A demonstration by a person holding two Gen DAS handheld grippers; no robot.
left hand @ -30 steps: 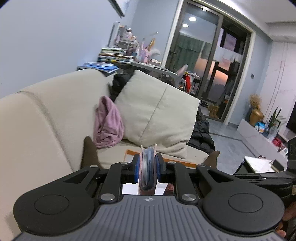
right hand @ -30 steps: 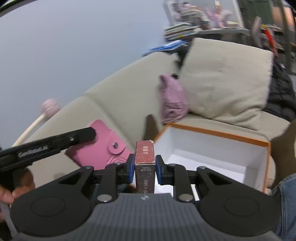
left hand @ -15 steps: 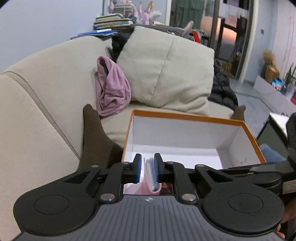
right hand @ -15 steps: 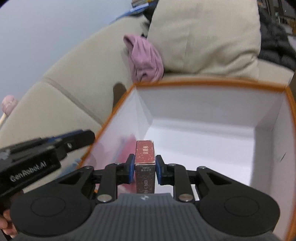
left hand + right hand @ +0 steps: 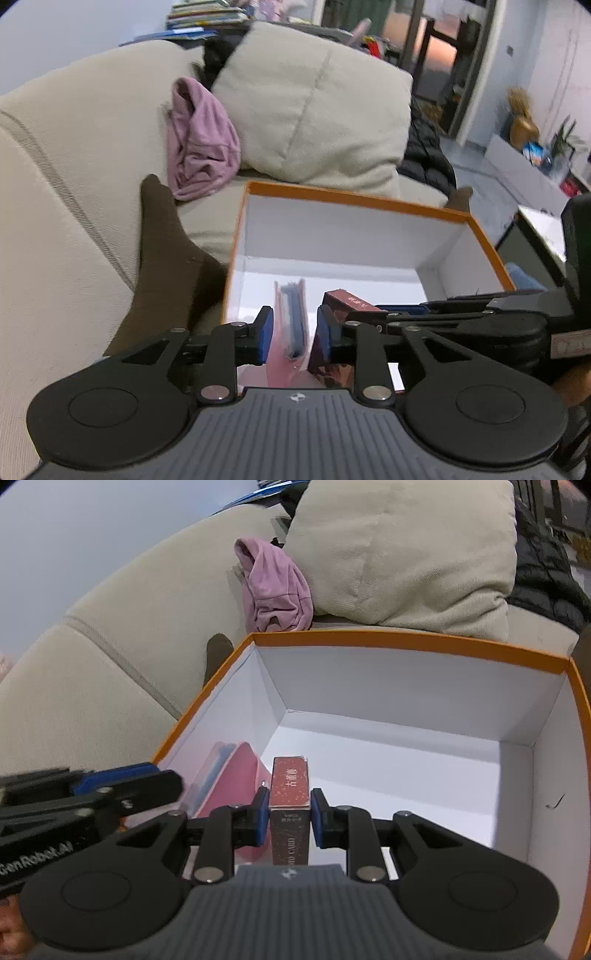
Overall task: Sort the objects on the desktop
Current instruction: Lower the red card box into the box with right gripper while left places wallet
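An open orange-rimmed white box [image 5: 354, 201] [image 5: 406, 642] stands on the sofa. My left gripper [image 5: 291, 330] is open inside the box at its near left; the pink wallet [image 5: 290, 325] stands loose between its pads. The wallet also shows in the right wrist view [image 5: 232, 779], leaning at the box's left wall. My right gripper [image 5: 286, 812] is just to the right, low in the box. Its pads stand slightly apart from the dark red card box [image 5: 290, 794], seen also in the left wrist view [image 5: 347, 299].
A beige sofa [image 5: 74, 155] with a big cushion [image 5: 314, 107] and a pink cloth [image 5: 199, 140] lies behind the box. A dark sock-clad foot [image 5: 162, 254] rests left of the box. A black jacket [image 5: 424, 155] lies at the right.
Both grippers have dropped into the box. The left jaws have opened and let go of the wallet. The right jaws have eased apart around the card box.
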